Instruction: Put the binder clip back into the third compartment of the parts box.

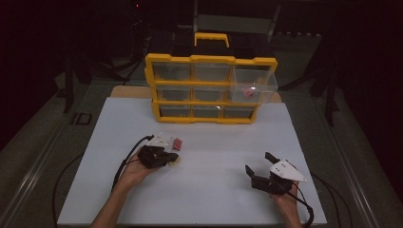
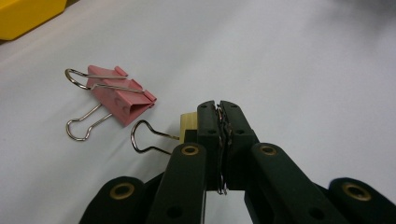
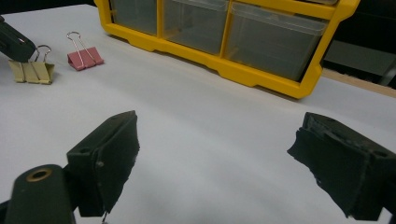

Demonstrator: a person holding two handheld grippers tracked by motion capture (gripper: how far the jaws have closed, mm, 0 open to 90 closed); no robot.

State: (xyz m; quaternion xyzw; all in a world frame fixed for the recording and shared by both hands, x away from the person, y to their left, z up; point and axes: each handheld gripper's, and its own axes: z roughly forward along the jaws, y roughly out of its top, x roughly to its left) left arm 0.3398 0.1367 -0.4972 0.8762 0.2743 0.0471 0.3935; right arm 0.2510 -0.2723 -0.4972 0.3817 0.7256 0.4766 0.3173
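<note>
Your right gripper (image 3: 212, 163) hangs wide open over the white table (image 3: 210, 107) — yellow binder clip (image 3: 32, 71) and pink binder clip (image 3: 84, 57) far left.

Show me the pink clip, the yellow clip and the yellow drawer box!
pink clip (image 2: 122, 100), left gripper view, on its pink body.
yellow clip (image 3: 31, 72), right gripper view, on its folded body.
yellow drawer box (image 1: 209, 59), high view, top frame.

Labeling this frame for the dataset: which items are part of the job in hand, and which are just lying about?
In the job:
- left gripper, jaws shut on a wire handle of the yellow binder clip
- pink binder clip, beside it on the white board
- yellow drawer cabinet, one clear drawer pulled out, something pink inside

Lying about:
- right gripper, jaws open, nothing between them
- black case with yellow handle behind the cabinet
</note>
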